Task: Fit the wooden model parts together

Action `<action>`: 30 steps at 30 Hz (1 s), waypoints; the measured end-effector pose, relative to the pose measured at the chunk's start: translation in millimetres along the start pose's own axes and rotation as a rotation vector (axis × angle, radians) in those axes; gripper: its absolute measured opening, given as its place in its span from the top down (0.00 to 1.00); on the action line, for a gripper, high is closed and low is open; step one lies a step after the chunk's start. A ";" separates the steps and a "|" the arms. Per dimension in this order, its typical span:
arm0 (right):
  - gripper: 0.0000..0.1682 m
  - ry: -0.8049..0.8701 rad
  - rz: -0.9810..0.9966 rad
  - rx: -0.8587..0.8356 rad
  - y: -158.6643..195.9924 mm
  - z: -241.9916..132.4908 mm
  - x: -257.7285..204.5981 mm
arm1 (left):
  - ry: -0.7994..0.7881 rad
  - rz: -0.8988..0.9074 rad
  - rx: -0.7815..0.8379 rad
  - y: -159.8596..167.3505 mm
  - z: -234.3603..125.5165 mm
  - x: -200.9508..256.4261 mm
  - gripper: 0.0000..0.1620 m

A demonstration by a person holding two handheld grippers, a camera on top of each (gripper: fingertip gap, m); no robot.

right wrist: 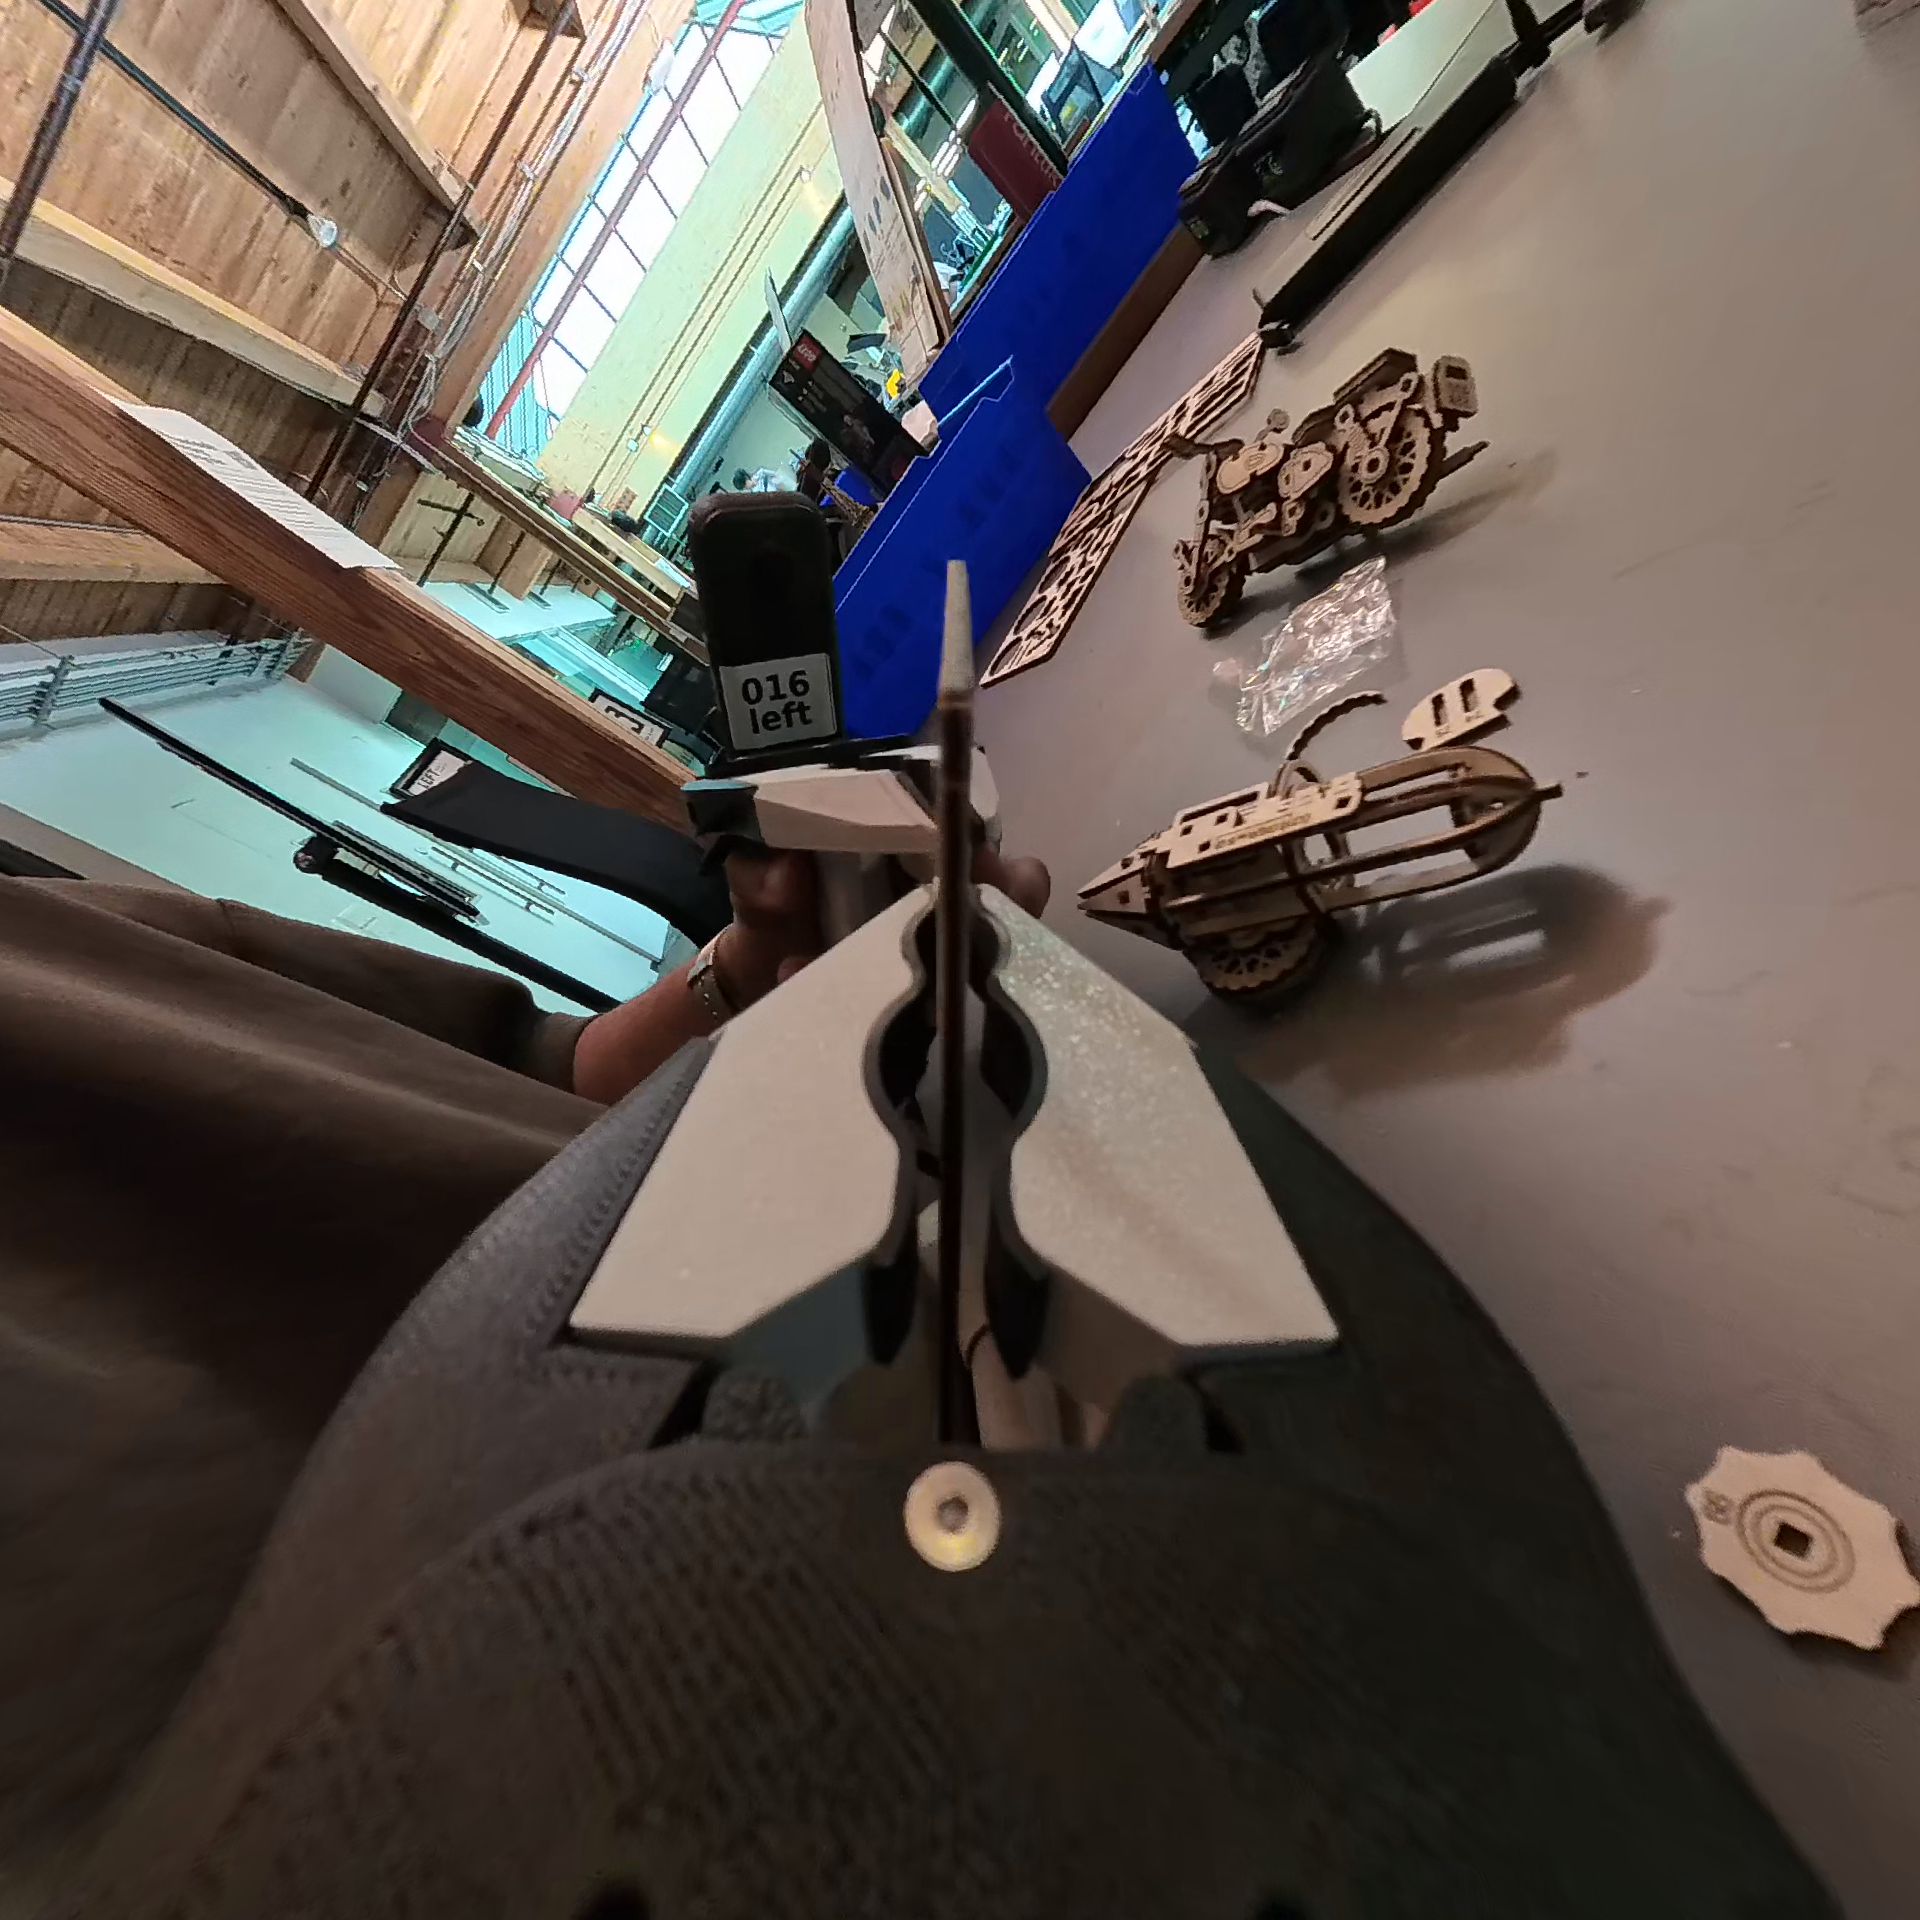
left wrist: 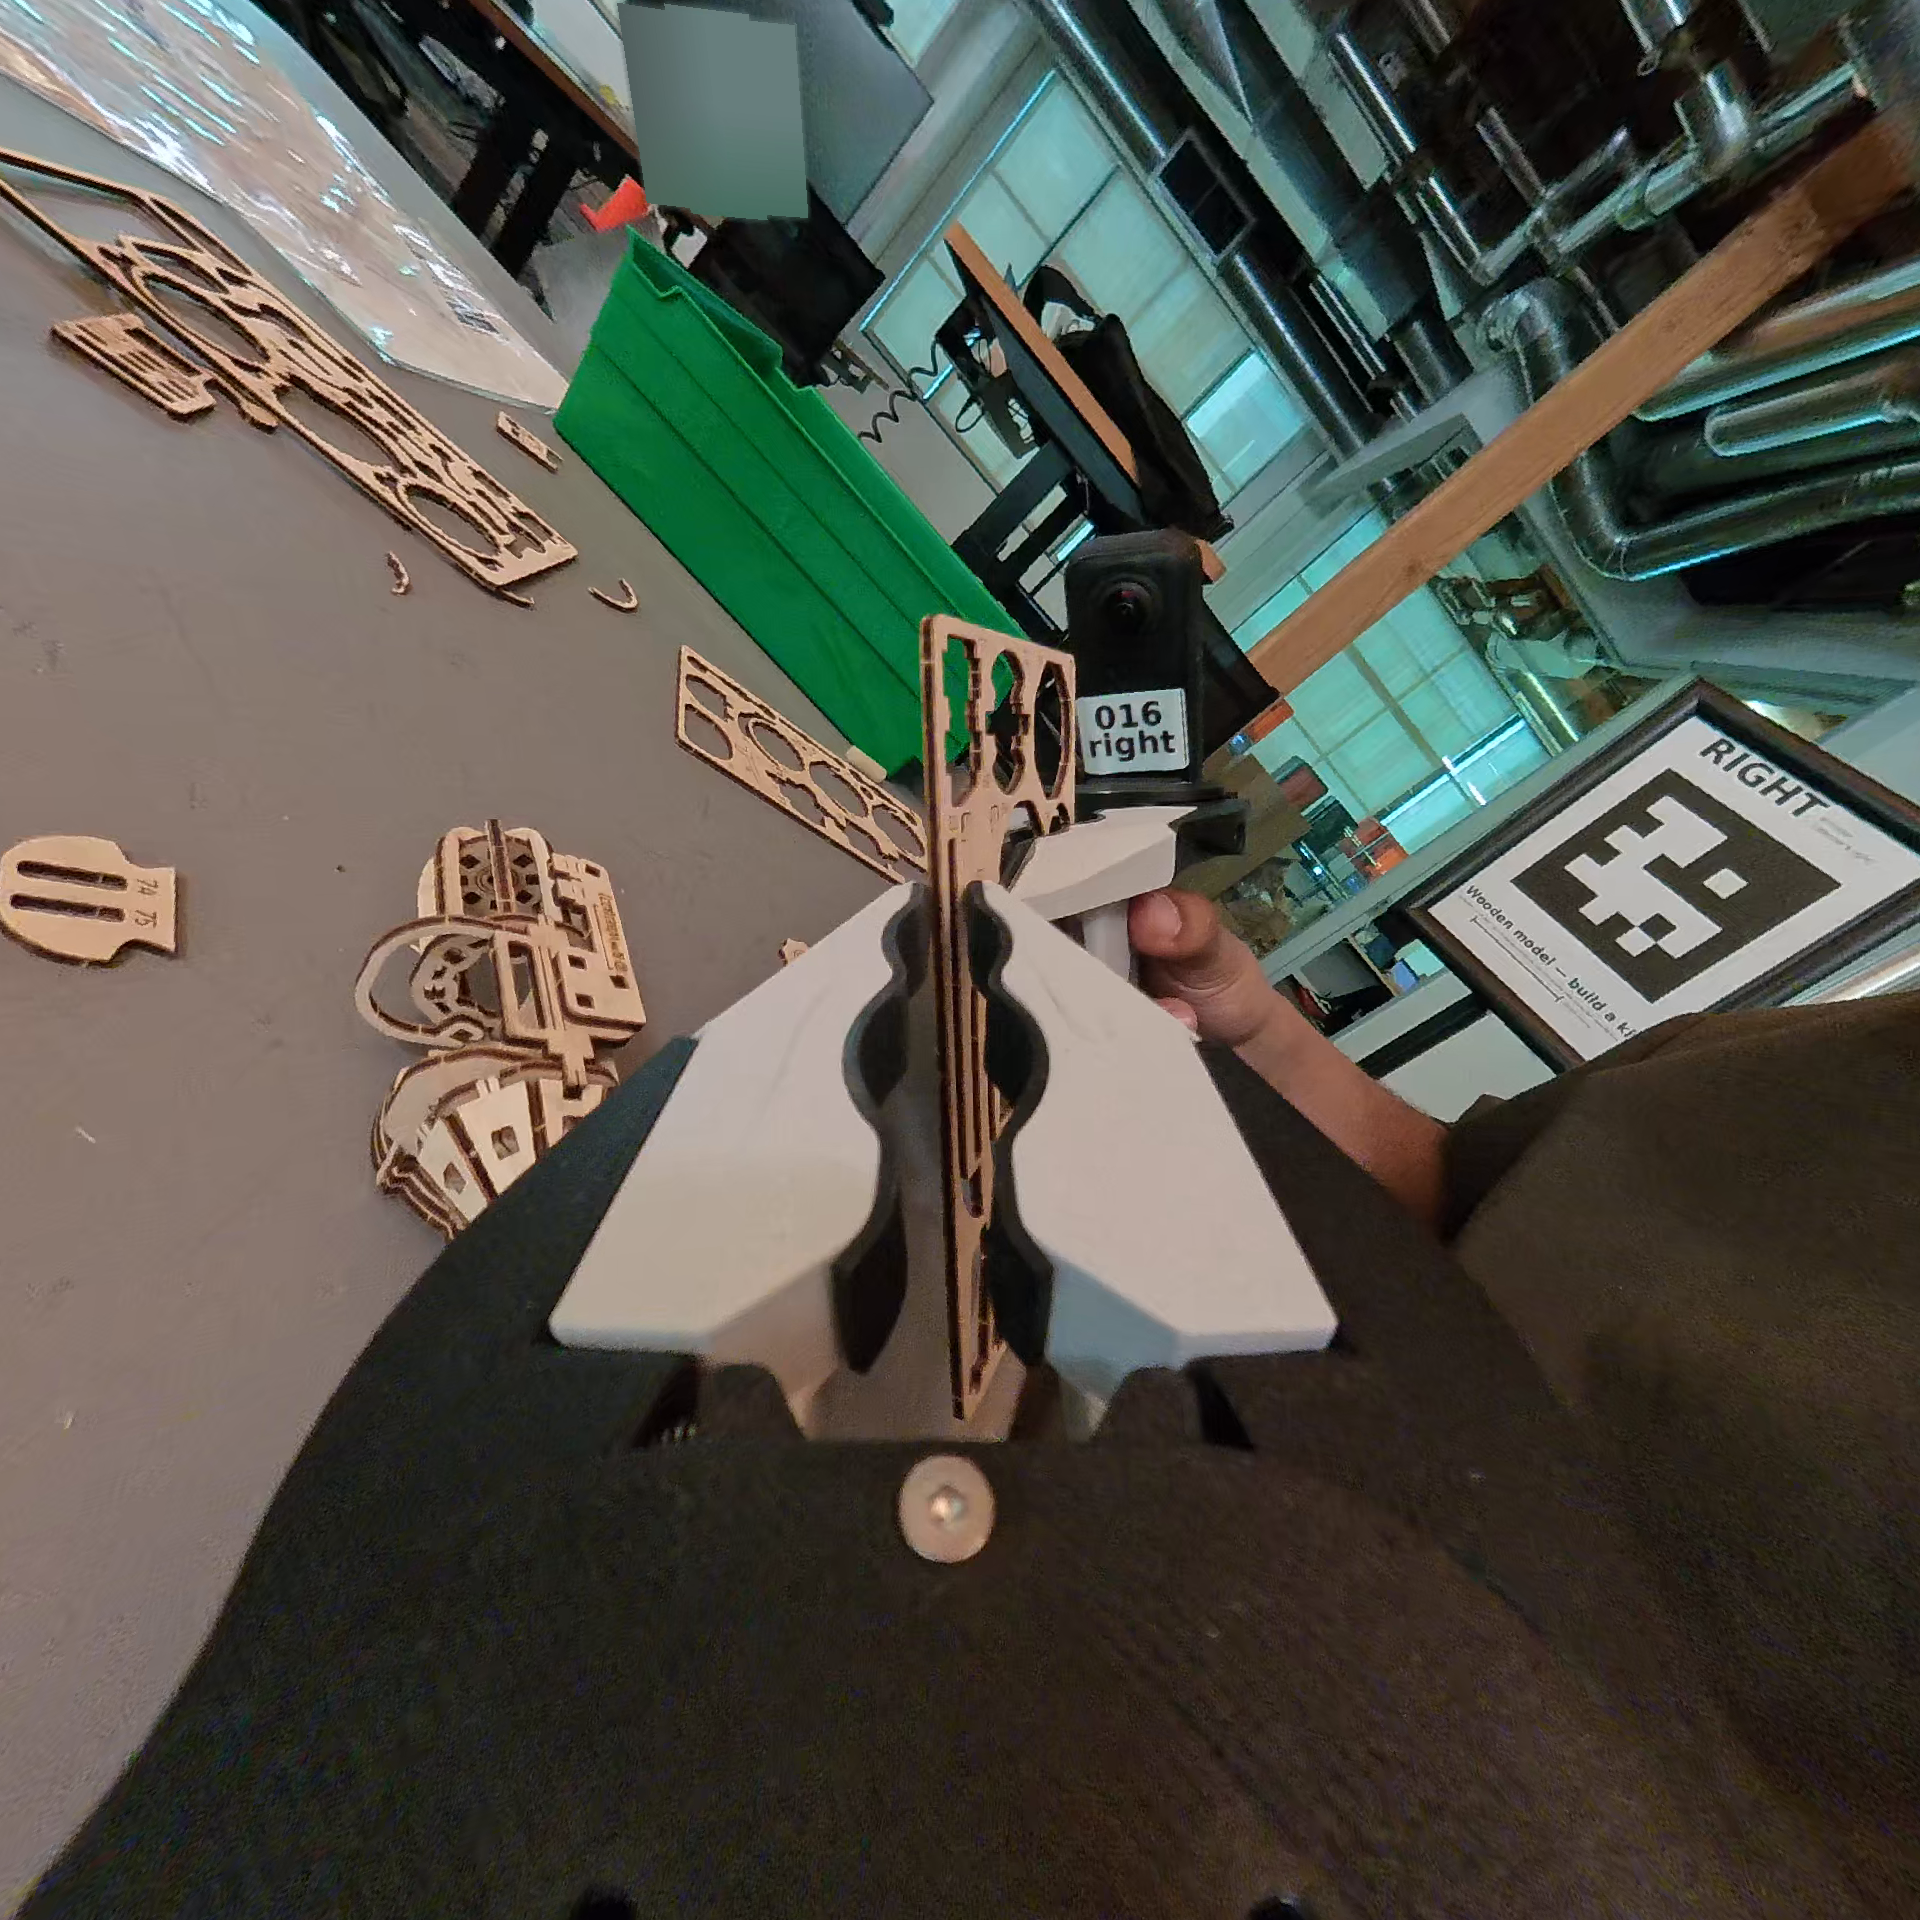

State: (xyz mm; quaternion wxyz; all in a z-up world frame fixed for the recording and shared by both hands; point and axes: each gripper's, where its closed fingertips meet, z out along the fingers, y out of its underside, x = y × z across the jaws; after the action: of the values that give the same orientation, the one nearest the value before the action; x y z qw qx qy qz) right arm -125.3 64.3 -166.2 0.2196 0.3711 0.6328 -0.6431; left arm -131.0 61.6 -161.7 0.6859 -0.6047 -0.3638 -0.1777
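wooden sheet (left wrist: 961, 1039) pinched in left gripper (left wrist: 943, 904) — right gripper (right wrist: 954, 914) pinching perhaps the same sheet, edge-on

A white label (left wrist: 1132, 730) marks each black camera (left wrist: 1132, 613) (framed sign (left wrist: 1662, 883) nearby, lettered).

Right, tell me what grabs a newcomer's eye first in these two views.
A thin laser-cut plywood sheet with round cut-outs stands upright, clamped between the left gripper fingers. Behind it a long green plastic bin sits on the grey table. In the right view, a finished wooden motorcycle model stands on that table.
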 end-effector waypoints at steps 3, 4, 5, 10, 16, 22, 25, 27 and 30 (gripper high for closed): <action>1.00 0.008 -0.005 -0.001 0.1 0.0 0.8 | -0.004 -0.002 0.002 -0.3 0.4 -0.8 0.98; 1.00 0.010 -0.005 -0.001 0.0 -0.1 1.1 | -0.008 -0.001 0.003 -0.4 0.6 -1.2 0.98; 1.00 0.014 -0.005 -0.001 -0.1 -0.1 1.8 | -0.013 0.003 0.003 -0.4 0.9 -1.9 0.98; 1.00 0.046 -0.031 -0.005 0.0 0.0 4.7 | -0.050 0.019 0.002 0.0 1.8 -5.3 0.98; 0.99 0.069 -0.046 -0.010 0.6 0.5 7.2 | -0.088 0.019 -0.004 1.3 2.0 -9.5 0.97; 0.99 0.085 -0.069 -0.029 2.9 1.1 8.4 | -0.067 -0.039 -0.035 4.6 1.3 -11.3 0.98; 0.99 0.108 -0.079 -0.036 4.2 1.6 11.5 | -0.097 -0.029 -0.041 6.4 1.4 -14.9 0.97; 1.00 0.118 -0.093 -0.043 4.6 1.1 12.1 | -0.109 -0.024 -0.046 7.2 1.9 -15.4 0.97; 1.00 0.149 -0.124 -0.057 6.3 2.1 14.5 | -0.143 -0.002 -0.059 9.0 1.5 -18.9 0.97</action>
State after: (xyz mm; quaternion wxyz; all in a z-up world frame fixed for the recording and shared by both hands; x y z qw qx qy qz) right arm -130.1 64.3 -181.4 0.1422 0.3716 0.6872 -0.6078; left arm -138.0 61.2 -181.5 0.6399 -0.6354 -0.4071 -0.1451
